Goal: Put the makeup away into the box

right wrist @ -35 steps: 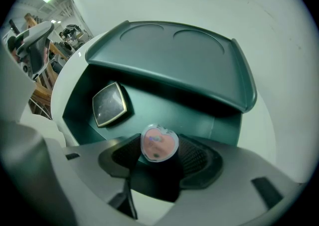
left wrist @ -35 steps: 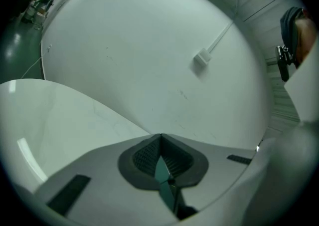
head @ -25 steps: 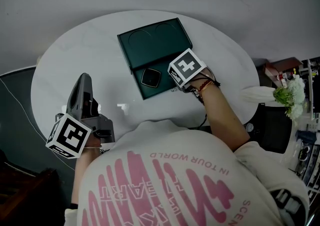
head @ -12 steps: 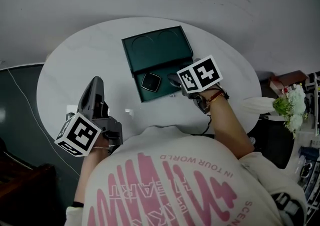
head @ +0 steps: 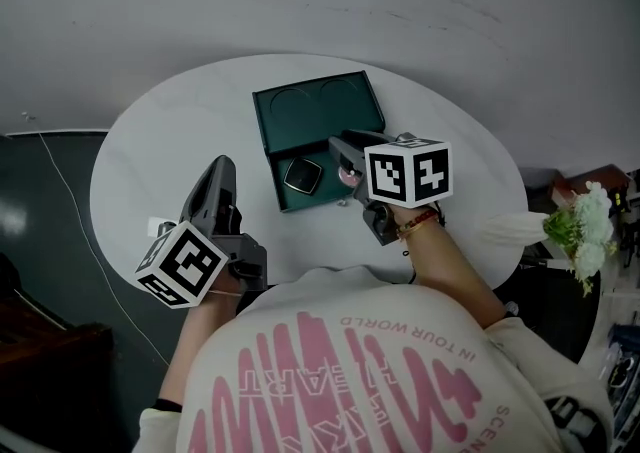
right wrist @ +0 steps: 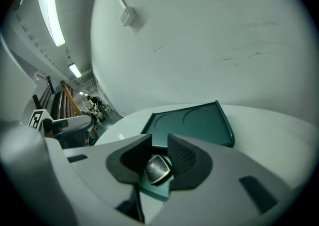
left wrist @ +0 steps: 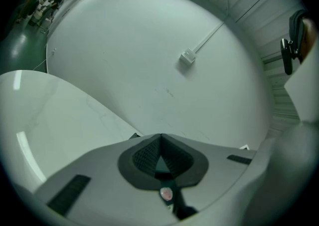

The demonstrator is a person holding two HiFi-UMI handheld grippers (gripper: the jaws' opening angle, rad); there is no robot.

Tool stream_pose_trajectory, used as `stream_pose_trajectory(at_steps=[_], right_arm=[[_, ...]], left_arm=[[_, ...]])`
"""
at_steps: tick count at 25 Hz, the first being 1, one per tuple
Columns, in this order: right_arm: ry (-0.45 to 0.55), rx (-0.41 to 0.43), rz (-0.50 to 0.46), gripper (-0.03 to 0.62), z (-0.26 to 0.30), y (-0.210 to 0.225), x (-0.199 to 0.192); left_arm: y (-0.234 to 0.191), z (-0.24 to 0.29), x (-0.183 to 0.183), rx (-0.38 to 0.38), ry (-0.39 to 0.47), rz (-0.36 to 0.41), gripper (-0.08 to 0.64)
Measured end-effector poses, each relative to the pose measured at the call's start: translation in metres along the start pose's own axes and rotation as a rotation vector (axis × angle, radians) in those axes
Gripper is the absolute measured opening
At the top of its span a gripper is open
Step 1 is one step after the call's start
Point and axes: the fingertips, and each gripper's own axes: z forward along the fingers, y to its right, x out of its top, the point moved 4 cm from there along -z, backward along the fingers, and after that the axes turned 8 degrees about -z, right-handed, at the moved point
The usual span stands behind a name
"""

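An open dark green box [head: 318, 109] lies on the round white table [head: 160, 141], its lid folded back. A black square compact [head: 302, 176] rests in the box's near half. My right gripper [head: 338, 147] hovers just right of it, above the box. In the right gripper view the jaws [right wrist: 159, 142] have just been closing to a narrow gap, and nothing is between them. The compact [right wrist: 157, 169] shows through that gap, down in the box [right wrist: 199, 120]. My left gripper [head: 224, 165] is shut and empty over the table, left of the box; its pads [left wrist: 147, 152] meet at the tip.
A bunch of white flowers [head: 580, 226] stands at the right, off the table. Dark floor with a thin cable [head: 60, 191] lies to the left. The table's edge [left wrist: 75, 95] curves ahead of the left gripper.
The right gripper has lifted away from the box, tipped up towards level, and its jaws have narrowed. The left gripper has slid a little forward. The compact stays in the box.
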Motion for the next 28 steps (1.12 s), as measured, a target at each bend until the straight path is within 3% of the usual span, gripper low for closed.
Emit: stream_pose_trajectory(at_steps=[6,9,11,17,20,23,28], right_arm=[[0.218,0.016,-0.046,0.081,-0.019,-0.019,0.023],[0.321,0.023,-0.070,0.035,-0.033,-0.025,0.030],[0.376,0.025,-0.086,-0.002,-0.041,-0.029,0.032],[0.486,0.107,-0.061,-0.002,-0.064,-0.037,0.027],[0.511,0.153,0.005,-0.002,-0.071,-0.036,0.020],[0.493,0.130,-0.014,-0.002,-0.075,-0.032,0.008],[0.453,0.090,-0.048,-0.002,-0.078,-0.029,-0.012]], left_arm=[[0.014,-0.010,-0.006,0.003,0.026,0.019,0.002],[0.021,-0.016,-0.010,0.009,0.041,0.039,0.002],[0.027,-0.021,-0.013,0.011,0.052,0.063,0.002],[0.045,-0.033,-0.024,0.003,0.076,0.175,0.002],[0.049,-0.039,-0.032,0.006,0.088,0.221,0.002],[0.050,-0.046,-0.044,0.015,0.094,0.248,0.002],[0.046,-0.054,-0.063,0.024,0.083,0.230,0.002]])
